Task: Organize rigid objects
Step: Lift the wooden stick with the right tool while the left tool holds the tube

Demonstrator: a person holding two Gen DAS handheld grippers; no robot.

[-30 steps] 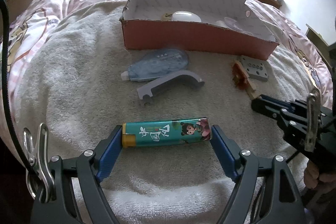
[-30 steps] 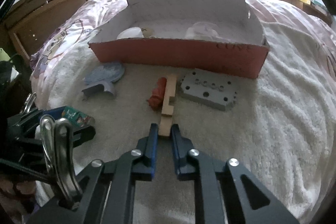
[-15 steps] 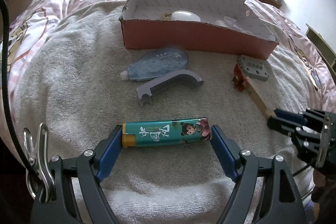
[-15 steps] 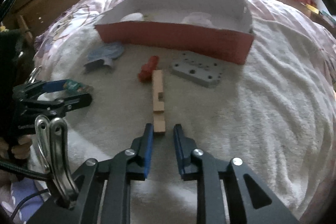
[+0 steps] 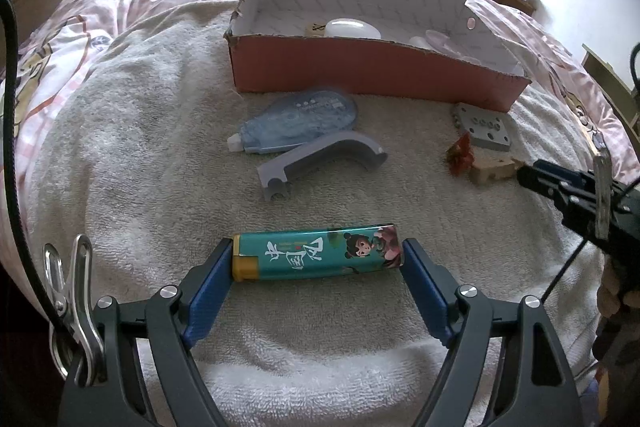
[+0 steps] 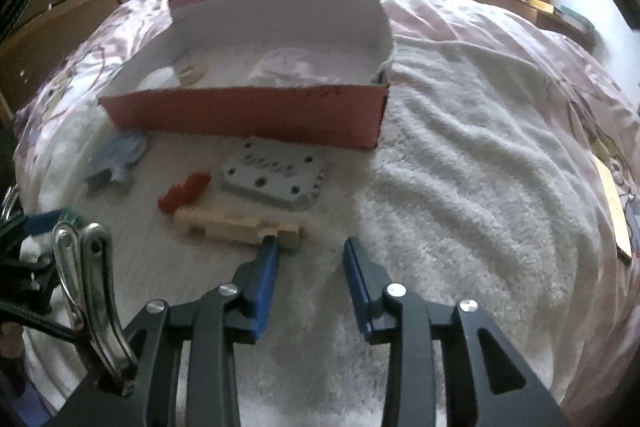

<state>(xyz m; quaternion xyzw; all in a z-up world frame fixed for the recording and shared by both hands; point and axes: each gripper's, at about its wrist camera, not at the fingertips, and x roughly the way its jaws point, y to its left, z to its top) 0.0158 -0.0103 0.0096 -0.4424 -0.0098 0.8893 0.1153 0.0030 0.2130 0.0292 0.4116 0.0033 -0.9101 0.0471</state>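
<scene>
Left wrist view: the left gripper (image 5: 316, 254) is gripping a teal lighter (image 5: 316, 259) endwise. Its fingers are spread wide, one pad pressing on each end, and the lighter is resting low on the white towel (image 5: 140, 147). Nothing here is changing from a second ago. Well ahead, the red box (image 5: 360, 75) is sitting open with a few things already inside. A blue tape dispenser (image 5: 296, 125) and a grey handle (image 5: 324, 159) are lying between the lighter and the box. At the right edge, the right gripper (image 5: 532, 177) is coming in beside a wooden block (image 5: 492, 169).

Right wrist view: the right gripper (image 6: 310, 247) is now showing its fingers noticeably apart with nothing between them. A second ago they were pinching the wooden block (image 6: 232, 221) narrowly, pointing straight ahead. The block is now lying crosswise on the towel, its end just under the left finger, near a grey metal plate (image 6: 272, 179). It seems the block is slipping out of the grip, so it is probably needing a fresh grasp before going into the box (image 6: 248, 113).
</scene>
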